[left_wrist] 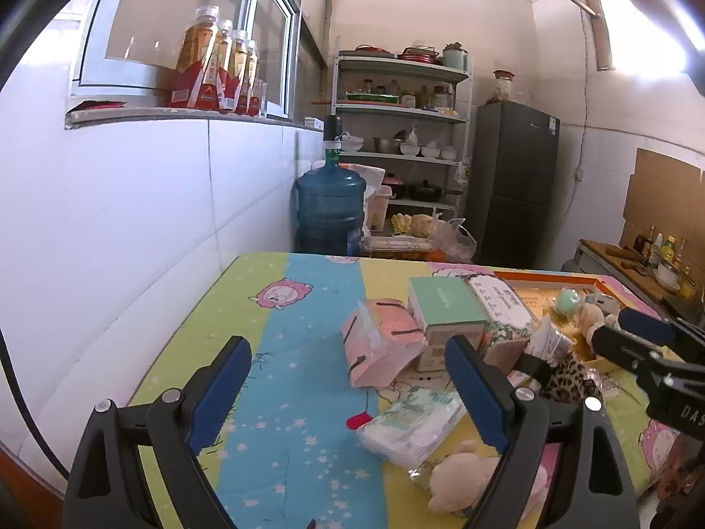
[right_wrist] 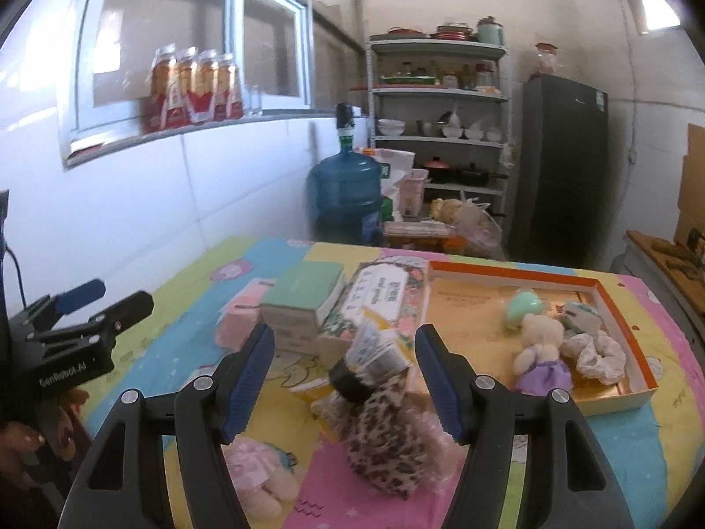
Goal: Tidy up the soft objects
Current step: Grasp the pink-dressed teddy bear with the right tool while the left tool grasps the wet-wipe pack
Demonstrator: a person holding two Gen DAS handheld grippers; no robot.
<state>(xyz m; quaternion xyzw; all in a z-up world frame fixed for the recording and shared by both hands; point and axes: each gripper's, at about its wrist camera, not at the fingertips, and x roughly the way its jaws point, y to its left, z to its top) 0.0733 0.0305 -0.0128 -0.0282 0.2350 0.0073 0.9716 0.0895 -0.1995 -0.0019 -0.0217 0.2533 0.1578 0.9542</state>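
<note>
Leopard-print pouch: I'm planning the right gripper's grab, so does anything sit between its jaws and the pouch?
Nothing visible does. The leopard-print pouch lies directly ahead of the open right gripper, with only its own paper tag at the far end. The orange-rimmed tray sits to its right.

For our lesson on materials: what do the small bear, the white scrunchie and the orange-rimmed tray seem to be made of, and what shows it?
Small bear: cream plush, matte and fuzzy, with a smooth purple cloth dress.
White scrunchie: thin gathered fabric, judging by its crinkled ruffles.
Orange-rimmed tray: probably cardboard, with thin straight walls, white outside, and a slightly shiny printed floor.
</note>
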